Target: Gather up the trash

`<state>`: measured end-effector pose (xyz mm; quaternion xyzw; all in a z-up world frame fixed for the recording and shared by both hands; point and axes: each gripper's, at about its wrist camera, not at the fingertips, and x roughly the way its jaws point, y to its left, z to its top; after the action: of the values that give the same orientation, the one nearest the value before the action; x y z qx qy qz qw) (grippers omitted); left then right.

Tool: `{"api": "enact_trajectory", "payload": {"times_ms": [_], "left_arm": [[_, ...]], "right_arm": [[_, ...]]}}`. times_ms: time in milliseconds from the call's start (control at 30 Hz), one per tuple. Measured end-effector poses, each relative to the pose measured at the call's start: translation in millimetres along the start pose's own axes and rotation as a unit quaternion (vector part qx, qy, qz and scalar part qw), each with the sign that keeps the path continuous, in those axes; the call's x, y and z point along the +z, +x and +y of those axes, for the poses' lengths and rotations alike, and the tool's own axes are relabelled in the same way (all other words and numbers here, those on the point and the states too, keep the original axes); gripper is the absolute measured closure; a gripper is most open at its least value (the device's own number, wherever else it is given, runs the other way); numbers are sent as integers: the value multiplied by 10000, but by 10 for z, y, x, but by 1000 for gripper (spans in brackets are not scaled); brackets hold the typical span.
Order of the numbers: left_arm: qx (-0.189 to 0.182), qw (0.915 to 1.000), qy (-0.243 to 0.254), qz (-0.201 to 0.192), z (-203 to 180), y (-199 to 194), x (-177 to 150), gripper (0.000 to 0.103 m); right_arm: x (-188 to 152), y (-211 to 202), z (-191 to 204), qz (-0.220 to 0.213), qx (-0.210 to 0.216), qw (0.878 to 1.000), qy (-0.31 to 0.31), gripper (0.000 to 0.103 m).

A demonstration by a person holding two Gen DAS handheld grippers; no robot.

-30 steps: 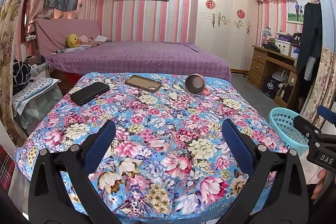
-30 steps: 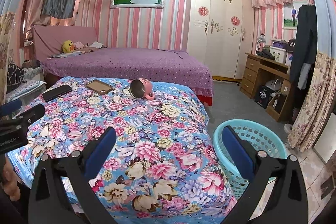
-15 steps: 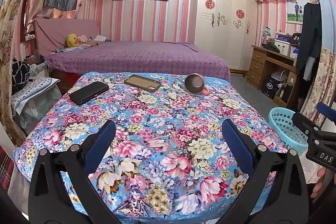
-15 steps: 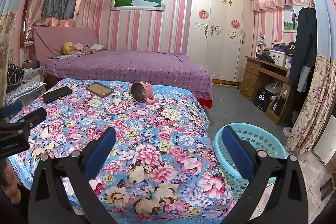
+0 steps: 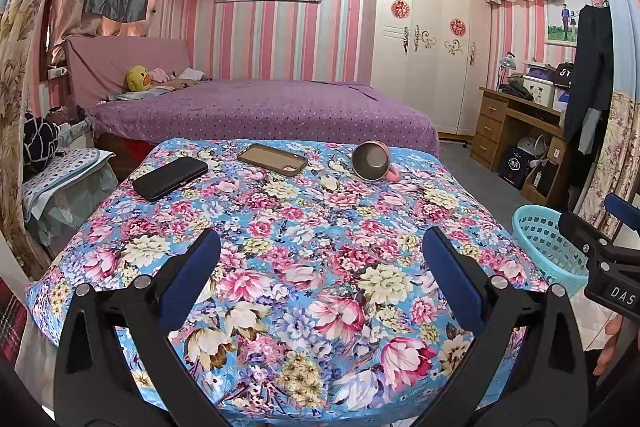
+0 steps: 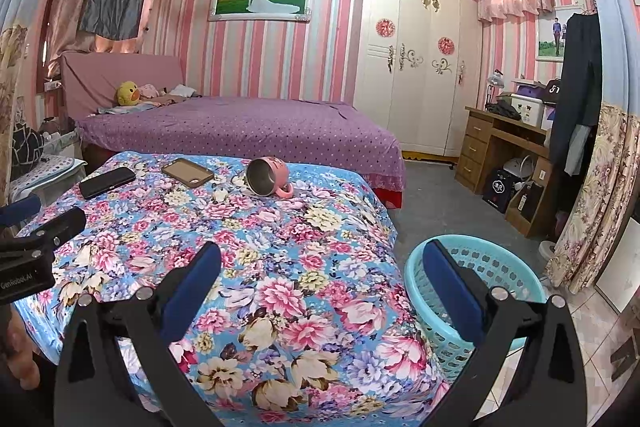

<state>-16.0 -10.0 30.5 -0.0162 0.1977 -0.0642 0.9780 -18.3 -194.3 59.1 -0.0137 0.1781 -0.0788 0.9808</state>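
Observation:
A floral-covered table stands in front of me. Small white crumpled scraps lie on it near a tipped pink mug. A turquoise basket stands on the floor to the table's right. My left gripper is open and empty over the table's near part. My right gripper is open and empty over the table's right edge, its right finger in front of the basket.
A black phone and a brown phone case lie at the table's far side. A purple bed is behind. A wooden desk and wardrobe are at the right.
Both grippers have risen and drawn back slightly; the table looks a little lower and farther in both views. Both stay open.

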Motion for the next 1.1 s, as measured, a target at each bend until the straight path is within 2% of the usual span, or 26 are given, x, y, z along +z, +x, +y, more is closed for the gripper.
{"api": "enact_trajectory", "payload": {"times_ms": [1100], "left_arm": [[16,10000,22,-15,11,6,-8,5]], "right_arm": [[21,0,-68,-20,-54,10000,7,4]]}}
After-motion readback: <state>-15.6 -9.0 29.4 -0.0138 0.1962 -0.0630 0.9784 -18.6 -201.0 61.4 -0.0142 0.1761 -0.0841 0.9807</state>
